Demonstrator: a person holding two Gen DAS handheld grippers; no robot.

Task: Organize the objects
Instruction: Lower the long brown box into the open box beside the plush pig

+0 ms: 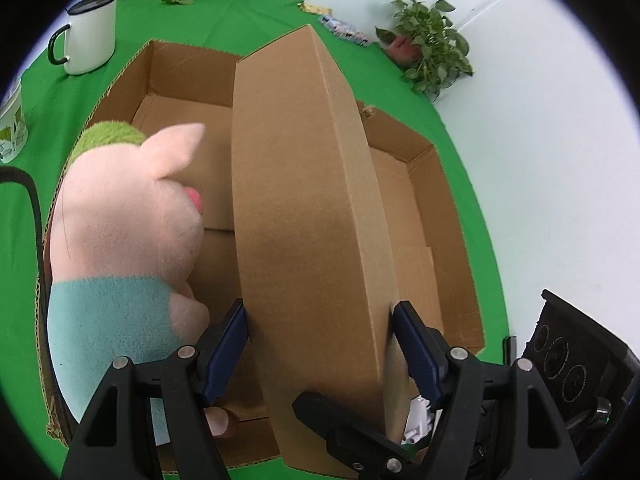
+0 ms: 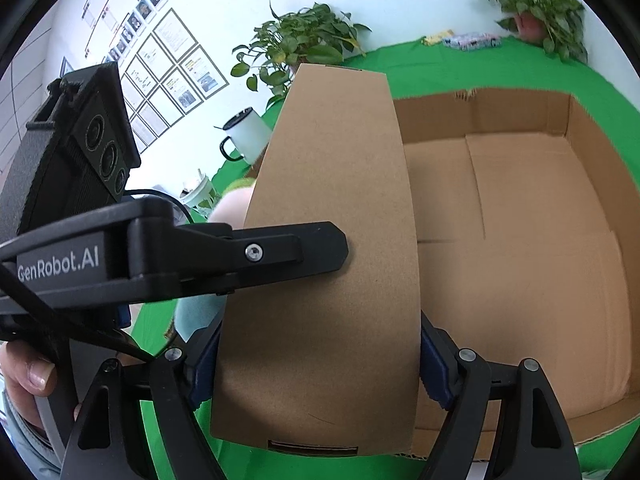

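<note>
Left wrist view: my left gripper has its blue pads pressed on both long edges of a flat, closed brown cardboard box, jaws roughly two-thirds spread and clamped on it. The box stands on edge, running away from the gripper over a large open shallow brown cardboard tray on the green-clothed counter. Just left of the box, inside the tray, a pink plush pig with a teal shirt and green cap leans against the tray's left wall. A black finger of my right gripper lies on the box face near the bottom of the frame.

Right wrist view: my right gripper grips the same box, pads touching its left and right edges near the lower end, jaws about as wide as the left's. My left gripper reaches in from the left, one black finger flat on the box face above my pads. The tray opens to the right of the box, its floor bare there. The pig shows only as a pale patch behind the box's left edge. A hand holds the left gripper's handle at lower left.

On the counter beyond: a white enamel mug with a black rim, a potted leafy plant.
</note>
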